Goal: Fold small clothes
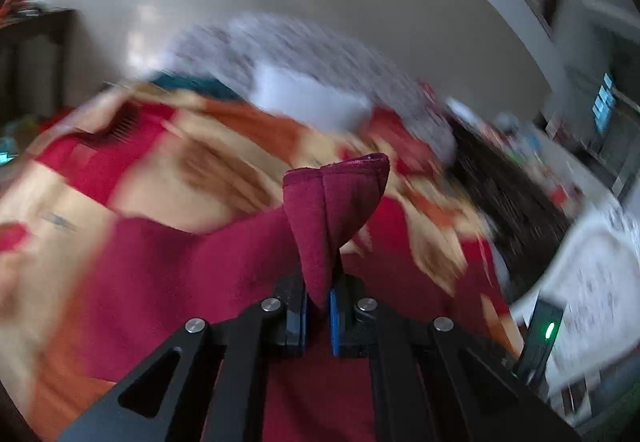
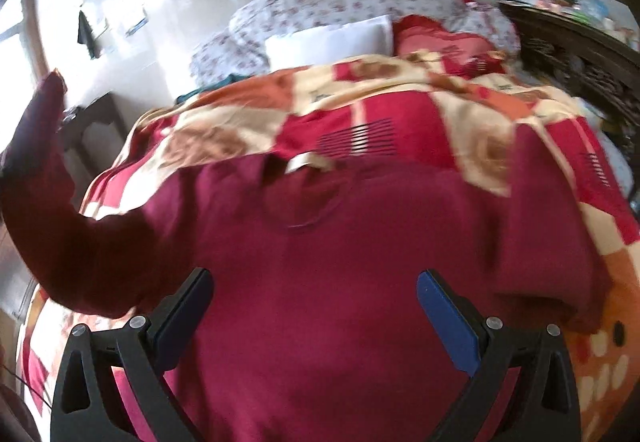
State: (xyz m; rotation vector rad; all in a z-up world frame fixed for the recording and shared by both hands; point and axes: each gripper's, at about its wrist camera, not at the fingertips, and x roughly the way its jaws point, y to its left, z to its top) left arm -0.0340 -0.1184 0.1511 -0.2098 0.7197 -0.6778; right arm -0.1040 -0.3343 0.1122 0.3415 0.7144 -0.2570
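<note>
A dark red long-sleeved shirt (image 2: 340,262) lies spread on a patterned blanket (image 2: 400,94) on a bed. My left gripper (image 1: 318,302) is shut on the cuff end of one sleeve (image 1: 332,198), which sticks up between its pads. In the right wrist view that sleeve (image 2: 44,202) is lifted up at the left, above the bed. My right gripper (image 2: 314,318) is open and empty, just over the shirt's body. The left wrist view is blurred by motion.
Floral pillows (image 2: 340,2) and a white pillow (image 2: 332,40) lie at the head of the bed, with a red cushion (image 2: 444,46) beside them. A dark carved headboard (image 2: 580,54) stands at the right. A dark side table (image 2: 96,122) stands at the left.
</note>
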